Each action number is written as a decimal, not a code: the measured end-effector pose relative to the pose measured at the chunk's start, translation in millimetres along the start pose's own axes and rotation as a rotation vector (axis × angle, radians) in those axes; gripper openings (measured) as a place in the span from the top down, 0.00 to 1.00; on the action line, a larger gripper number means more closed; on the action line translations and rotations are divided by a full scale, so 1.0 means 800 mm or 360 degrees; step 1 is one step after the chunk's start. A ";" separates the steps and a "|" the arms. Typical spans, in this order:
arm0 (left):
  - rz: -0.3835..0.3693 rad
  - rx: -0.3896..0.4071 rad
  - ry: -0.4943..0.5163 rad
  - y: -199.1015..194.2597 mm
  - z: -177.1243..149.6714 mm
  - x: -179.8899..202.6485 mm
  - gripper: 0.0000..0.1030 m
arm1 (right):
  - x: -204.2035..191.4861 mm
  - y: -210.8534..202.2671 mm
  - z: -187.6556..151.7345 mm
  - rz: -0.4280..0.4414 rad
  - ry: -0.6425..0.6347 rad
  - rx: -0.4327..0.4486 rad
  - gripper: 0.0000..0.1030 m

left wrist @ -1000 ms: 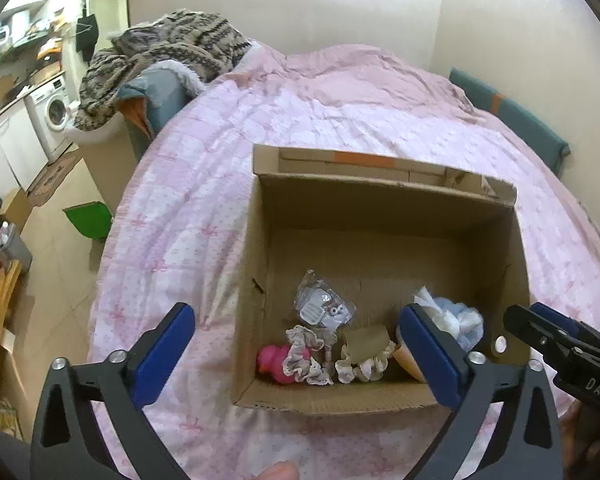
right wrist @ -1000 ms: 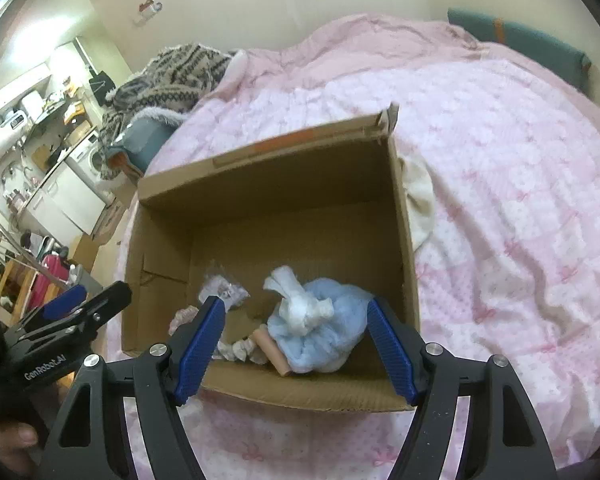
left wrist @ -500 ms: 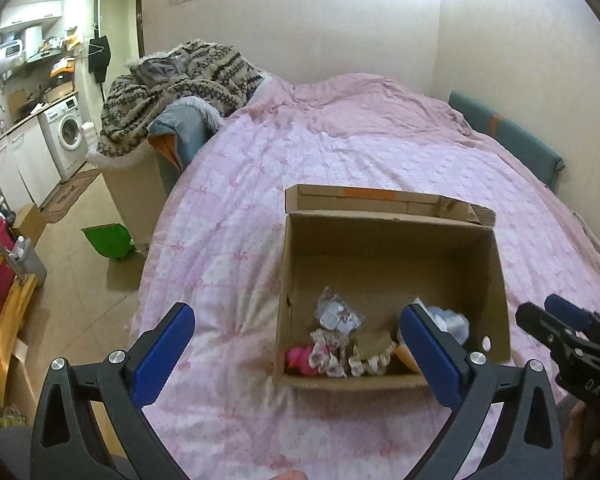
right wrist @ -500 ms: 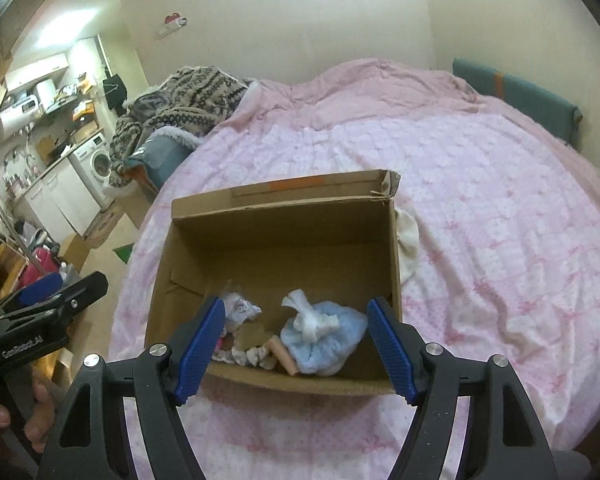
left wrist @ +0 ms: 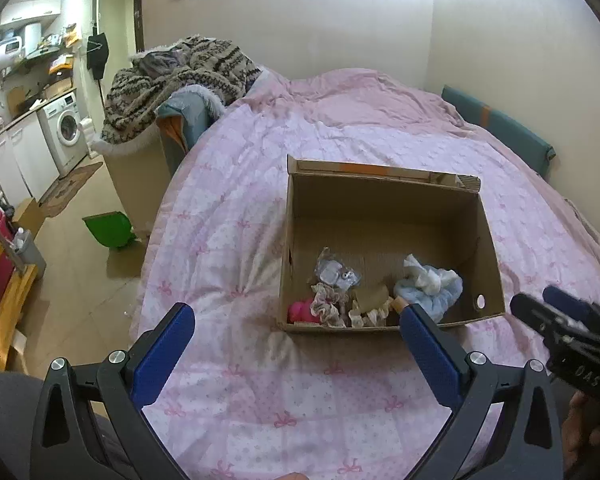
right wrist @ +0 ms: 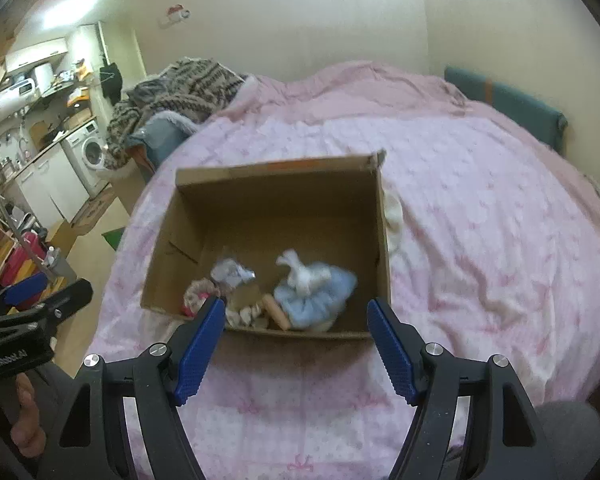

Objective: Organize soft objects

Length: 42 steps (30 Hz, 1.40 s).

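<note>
An open cardboard box stands on the pink bed. Along its near wall lie a light blue and white soft bundle, a clear crinkly packet, frilly scrunchies, a pink soft item and a tan tube. My left gripper hangs open and empty above the bed in front of the box. My right gripper is also open and empty, just short of the box's near wall.
A pink patterned quilt covers the bed. A heap of knitted blankets lies at the far left corner. A teal cushion lines the right wall. A green bin, a washing machine and a yellow chair stand on the floor at left.
Both grippers have drawn back and up from the box, which now looks smaller and farther away. The soft items stay inside it. The jaws stay equally wide.
</note>
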<state>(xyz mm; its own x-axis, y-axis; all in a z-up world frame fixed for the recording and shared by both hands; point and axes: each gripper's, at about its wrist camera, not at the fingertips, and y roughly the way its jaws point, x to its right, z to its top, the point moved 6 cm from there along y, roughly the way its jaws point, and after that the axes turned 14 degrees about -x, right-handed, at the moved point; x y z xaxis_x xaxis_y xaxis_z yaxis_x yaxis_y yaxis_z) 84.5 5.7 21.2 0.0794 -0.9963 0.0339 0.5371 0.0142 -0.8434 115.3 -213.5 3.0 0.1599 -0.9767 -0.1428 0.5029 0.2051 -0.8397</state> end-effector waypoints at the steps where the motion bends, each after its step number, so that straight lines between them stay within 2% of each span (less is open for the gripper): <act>1: -0.0010 0.0002 -0.0002 0.002 -0.001 0.001 0.01 | 0.002 0.005 -0.003 -0.0004 0.0012 -0.0010 0.25; 13: 0.0004 -0.0051 0.0054 0.034 -0.010 0.016 0.01 | 0.014 0.031 -0.009 -0.0070 0.0079 -0.0020 0.25; 26: 0.0000 -0.0011 0.0068 0.025 -0.013 0.017 0.01 | 0.015 0.027 -0.008 -0.0091 0.0067 0.0013 0.25; 42: -0.0009 -0.0019 0.0046 0.025 -0.010 0.018 0.01 | 0.012 0.028 -0.009 -0.0108 0.0037 0.0011 0.25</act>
<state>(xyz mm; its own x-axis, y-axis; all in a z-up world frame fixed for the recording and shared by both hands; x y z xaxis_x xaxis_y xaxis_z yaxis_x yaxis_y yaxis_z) 89.7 -9.1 0.6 0.0523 -0.9984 0.0234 0.5275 0.0077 -0.8495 122.3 -218.5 -21.1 0.1055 -0.9896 -0.0976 0.5177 0.1385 -0.8443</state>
